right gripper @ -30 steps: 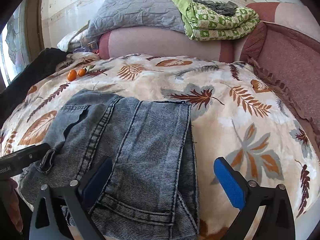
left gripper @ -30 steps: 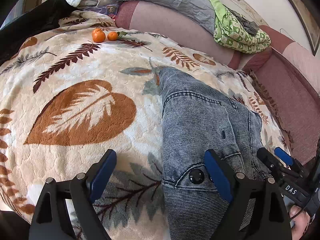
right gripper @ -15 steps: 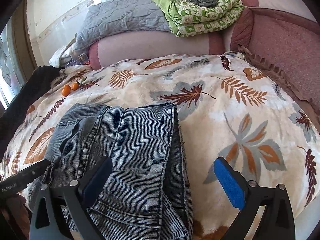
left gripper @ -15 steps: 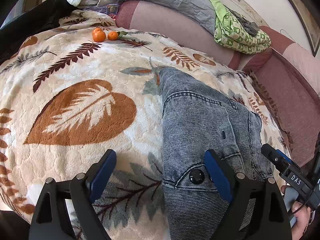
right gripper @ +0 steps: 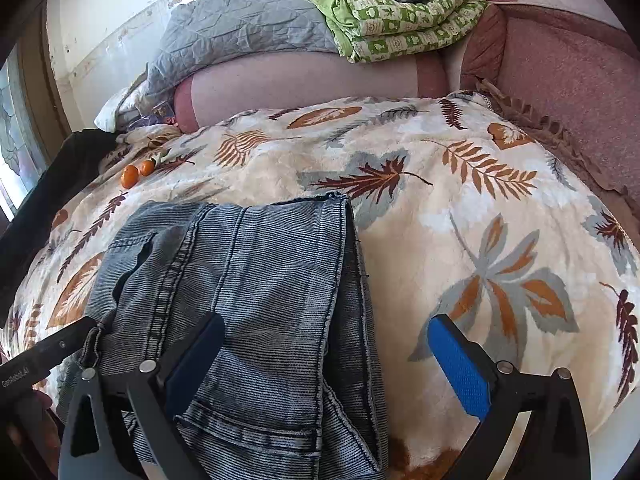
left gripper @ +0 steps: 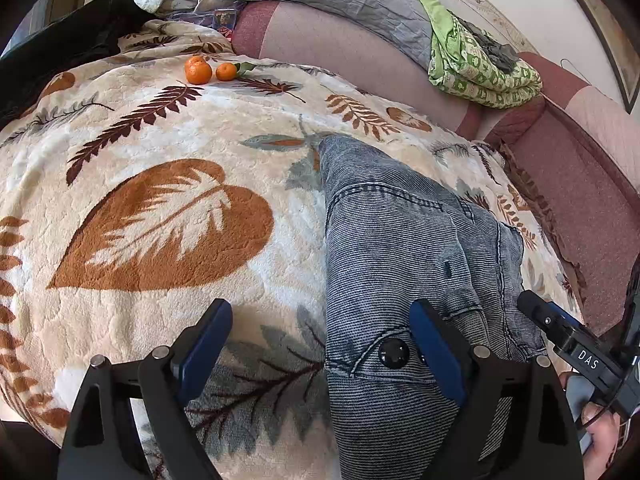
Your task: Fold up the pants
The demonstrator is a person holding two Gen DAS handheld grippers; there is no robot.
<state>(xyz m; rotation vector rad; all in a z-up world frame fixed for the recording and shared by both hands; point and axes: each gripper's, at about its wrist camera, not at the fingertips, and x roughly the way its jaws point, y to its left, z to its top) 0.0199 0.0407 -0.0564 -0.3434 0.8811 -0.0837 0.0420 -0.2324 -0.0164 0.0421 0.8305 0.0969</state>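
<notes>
While the left gripper (left gripper: 320,344) hangs w/ fingers spread wide and gripping nothing, the left wrist view shows the folded blue-grey ribbed denim pants (left gripper: 400,248) lying on the cream leaf-print plush blanket (left gripper: 160,208), waistband button near its right finger. Long axis runs from the near edge away toward the mauve sofa back (left gripper: 360,48). Fabric looks thick, fairly heavy, floppy but not slippery; prob. best pinched at a seam or waistband edge.

Right wrist view: right gripper (right gripper: 320,360) also released, empty, left finger over the stacked leg layers, right finger over bare blanket. Hems (right gripper: 320,200) point away from cam; bundle's right edge shows several layers, so grab all together.
</notes>
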